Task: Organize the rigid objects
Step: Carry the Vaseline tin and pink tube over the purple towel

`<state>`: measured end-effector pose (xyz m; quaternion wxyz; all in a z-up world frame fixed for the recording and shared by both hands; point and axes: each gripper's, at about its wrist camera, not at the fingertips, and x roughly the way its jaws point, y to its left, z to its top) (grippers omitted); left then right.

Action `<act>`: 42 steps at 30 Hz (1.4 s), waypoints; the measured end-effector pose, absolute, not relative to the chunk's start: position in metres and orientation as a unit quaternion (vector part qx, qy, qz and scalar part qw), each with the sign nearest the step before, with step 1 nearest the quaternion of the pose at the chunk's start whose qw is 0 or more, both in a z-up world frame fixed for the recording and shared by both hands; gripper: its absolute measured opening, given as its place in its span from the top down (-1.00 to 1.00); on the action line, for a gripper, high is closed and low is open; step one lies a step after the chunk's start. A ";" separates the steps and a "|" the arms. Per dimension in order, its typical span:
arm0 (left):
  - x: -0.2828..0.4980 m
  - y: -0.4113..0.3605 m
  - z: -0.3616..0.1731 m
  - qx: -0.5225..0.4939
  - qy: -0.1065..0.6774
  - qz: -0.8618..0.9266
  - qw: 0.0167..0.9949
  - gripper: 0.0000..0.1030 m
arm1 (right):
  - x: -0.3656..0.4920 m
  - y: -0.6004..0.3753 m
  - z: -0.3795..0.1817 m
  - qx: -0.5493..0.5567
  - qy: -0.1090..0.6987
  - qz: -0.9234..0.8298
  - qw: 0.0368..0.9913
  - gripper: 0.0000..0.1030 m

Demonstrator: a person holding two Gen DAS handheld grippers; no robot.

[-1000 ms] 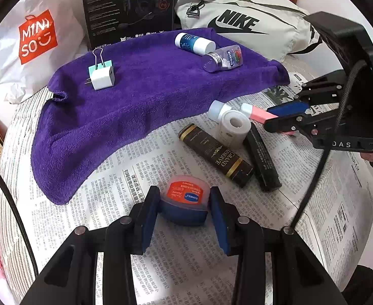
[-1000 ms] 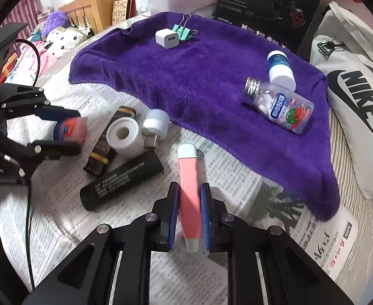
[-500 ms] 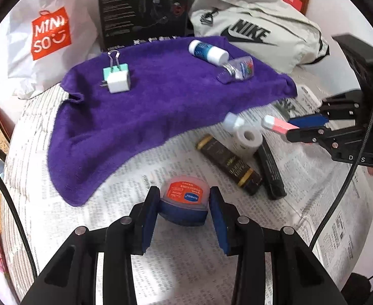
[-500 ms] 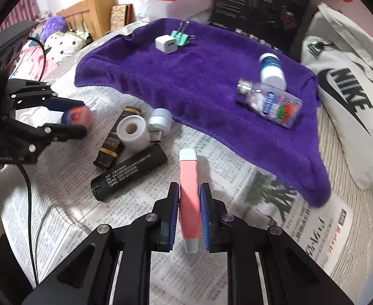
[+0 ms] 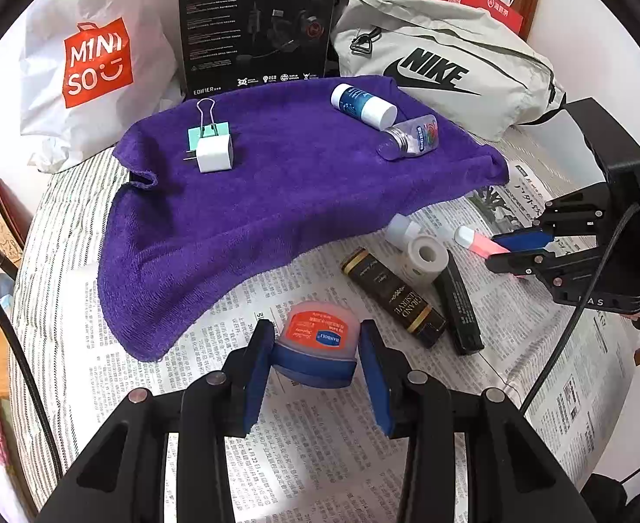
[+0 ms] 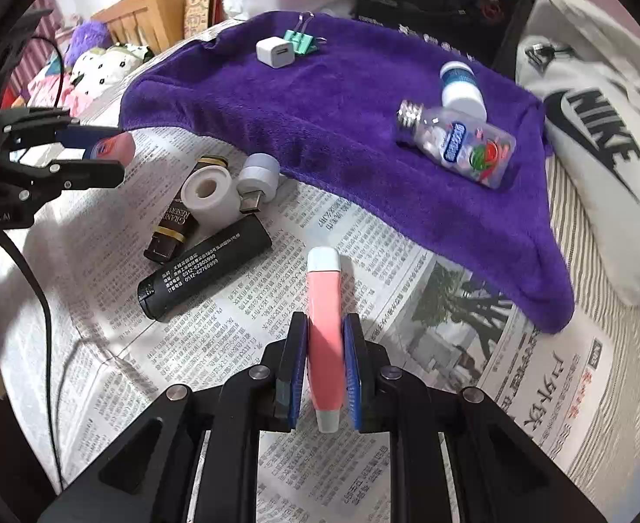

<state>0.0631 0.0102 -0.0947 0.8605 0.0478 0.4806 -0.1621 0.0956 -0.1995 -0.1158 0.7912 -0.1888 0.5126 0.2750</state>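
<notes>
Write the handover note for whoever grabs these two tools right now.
Left tool: shut on the balm jar, lifted over the newspaper.
Right tool: shut on the pink tube.
On the purple towel: charger, binder clip, white-capped bottle, clear bottle.
Still on the newspaper: gold-banded tube, black tube, white roll, small white adapter.
Left: place both held items, likely on the towel, then the other four.
</notes>
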 end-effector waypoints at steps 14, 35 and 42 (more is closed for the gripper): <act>0.079 0.025 -0.072 0.031 0.463 -0.155 0.872 0.26 | 0.100 -0.212 -0.088 -0.148 0.502 0.299 0.798 0.68; 0.169 0.053 -0.062 0.000 0.466 -0.125 0.876 0.26 | 0.224 -0.159 -0.039 -0.118 0.454 0.295 0.833 0.68; 0.185 0.055 -0.075 -0.006 0.474 -0.126 0.872 0.26 | 0.265 -0.143 -0.072 -0.128 0.478 0.270 0.826 0.68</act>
